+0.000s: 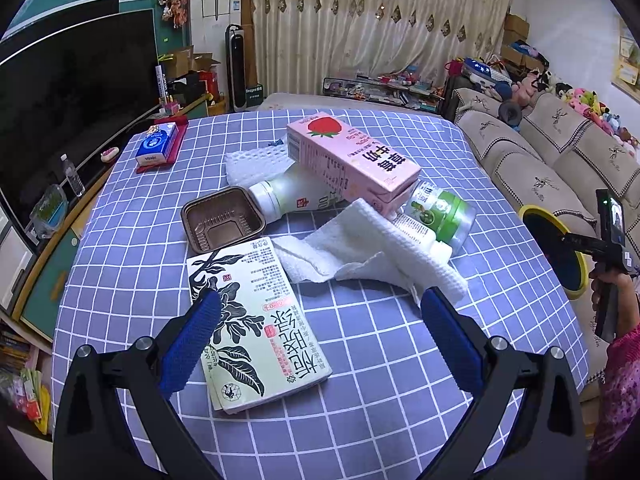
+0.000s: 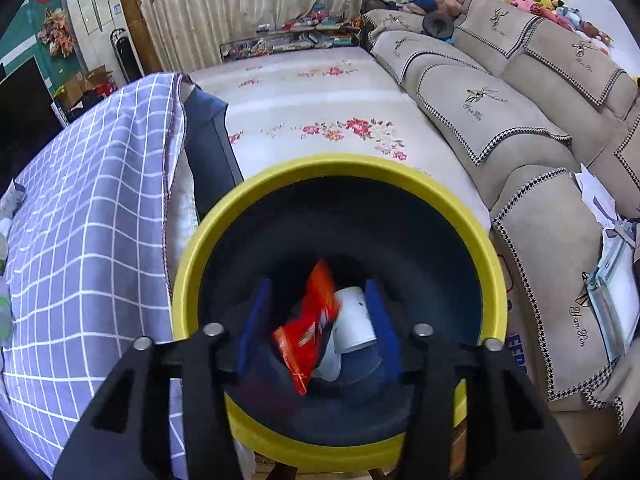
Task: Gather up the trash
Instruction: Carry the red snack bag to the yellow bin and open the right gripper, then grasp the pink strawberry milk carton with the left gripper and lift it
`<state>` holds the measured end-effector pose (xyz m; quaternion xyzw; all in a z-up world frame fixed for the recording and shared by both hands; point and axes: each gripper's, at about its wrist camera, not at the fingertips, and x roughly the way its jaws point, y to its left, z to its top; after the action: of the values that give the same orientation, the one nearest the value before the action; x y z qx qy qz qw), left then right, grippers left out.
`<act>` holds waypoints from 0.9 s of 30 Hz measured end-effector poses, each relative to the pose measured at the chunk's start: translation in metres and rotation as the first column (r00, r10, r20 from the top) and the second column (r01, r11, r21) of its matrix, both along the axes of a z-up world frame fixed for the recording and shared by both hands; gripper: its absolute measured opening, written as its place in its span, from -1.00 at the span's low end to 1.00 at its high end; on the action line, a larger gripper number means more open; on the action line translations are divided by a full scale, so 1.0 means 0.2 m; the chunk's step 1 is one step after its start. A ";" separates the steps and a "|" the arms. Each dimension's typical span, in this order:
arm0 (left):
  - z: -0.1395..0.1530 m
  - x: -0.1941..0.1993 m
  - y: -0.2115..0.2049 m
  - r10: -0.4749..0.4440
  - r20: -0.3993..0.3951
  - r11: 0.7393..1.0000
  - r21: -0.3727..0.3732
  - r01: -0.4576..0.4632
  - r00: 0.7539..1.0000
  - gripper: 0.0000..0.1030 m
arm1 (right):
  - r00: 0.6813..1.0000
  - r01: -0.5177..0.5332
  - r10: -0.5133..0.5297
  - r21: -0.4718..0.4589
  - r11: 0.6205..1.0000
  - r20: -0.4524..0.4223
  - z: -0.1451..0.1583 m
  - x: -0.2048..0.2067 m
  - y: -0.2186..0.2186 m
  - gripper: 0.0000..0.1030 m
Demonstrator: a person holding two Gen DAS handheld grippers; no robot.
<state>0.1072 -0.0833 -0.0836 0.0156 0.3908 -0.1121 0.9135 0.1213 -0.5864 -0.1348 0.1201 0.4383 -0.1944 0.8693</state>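
Note:
My left gripper [image 1: 320,294] hangs open over the checked tablecloth [image 1: 380,360], its left pad above a white tea carton [image 1: 256,320]. Beyond it lie a brown plastic tray [image 1: 222,218], a crumpled paper towel [image 1: 360,248], a white bottle [image 1: 288,196], a green-capped bottle [image 1: 436,216], and a pink strawberry milk carton [image 1: 352,160] resting on the bottles. My right gripper [image 2: 318,284] points down into the yellow-rimmed bin [image 2: 192,272]. Its pads stand apart, with a red snack wrapper [image 2: 312,324] loose between them, and neither pad touches it. A white cup [image 2: 354,320] lies in the bin.
The bin [image 1: 576,280] stands off the table's right edge, between the table and a beige sofa [image 2: 520,120]. A floral mattress [image 2: 320,100] lies behind it. A blue tissue box [image 1: 158,144] sits at the table's far left, near a dark TV screen [image 1: 72,100].

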 end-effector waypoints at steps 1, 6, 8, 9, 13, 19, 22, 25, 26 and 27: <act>0.00 0.00 0.00 0.002 -0.001 1.000 -0.002 -0.002 1.000 0.91 | 1.000 0.003 -0.003 -0.004 1.000 0.003 0.01 0.00 0.00 -0.02; -0.01 0.02 0.00 0.009 0.003 1.000 -0.012 -0.009 1.000 0.91 | 1.000 -0.003 0.003 -0.008 1.000 0.028 0.06 -0.04 0.01 0.03; -0.01 0.02 -0.01 0.006 0.000 1.000 -0.016 -0.006 1.000 0.91 | 0.999 -0.010 0.010 -0.010 1.000 0.042 0.08 -0.06 0.02 0.10; -0.01 0.03 -0.01 0.004 -0.001 1.000 -0.018 -0.004 1.000 0.91 | 0.999 -0.013 0.013 -0.013 1.000 0.047 0.09 -0.07 0.02 0.10; -0.02 0.06 -0.04 0.001 -0.011 1.000 -0.022 -0.001 1.000 0.91 | 0.998 -0.014 0.015 -0.023 1.000 0.066 0.12 -0.10 0.03 0.11; -0.01 0.18 -0.12 0.001 -0.022 0.999 -0.052 -0.002 1.000 0.91 | 0.996 -0.042 0.043 -0.016 0.999 0.076 0.12 -0.10 0.07 0.14; 0.02 0.24 -0.16 0.002 -0.023 0.997 -0.071 -0.004 1.000 0.91 | 0.996 -0.049 0.050 -0.012 0.999 0.078 0.11 -0.10 0.09 0.14; 0.05 0.32 -0.23 0.007 -0.011 0.997 -0.071 -0.007 1.000 0.91 | 0.995 -0.057 0.057 -0.004 0.998 0.079 0.10 -0.10 0.10 0.15; 0.05 0.34 -0.24 0.009 -0.009 0.997 -0.073 -0.010 1.000 0.91 | 0.995 -0.060 0.060 -0.003 0.998 0.080 0.10 -0.10 0.10 0.15; 0.06 0.37 -0.26 0.018 -0.008 0.997 -0.076 -0.018 1.000 0.91 | 0.995 -0.065 0.065 -0.003 0.998 0.081 0.10 -0.10 0.10 0.15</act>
<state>0.1812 -0.1348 -0.0718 -0.0232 0.3899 -0.1187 0.9129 0.1014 -0.5659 -0.1144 0.1136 0.4064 -0.1611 0.8922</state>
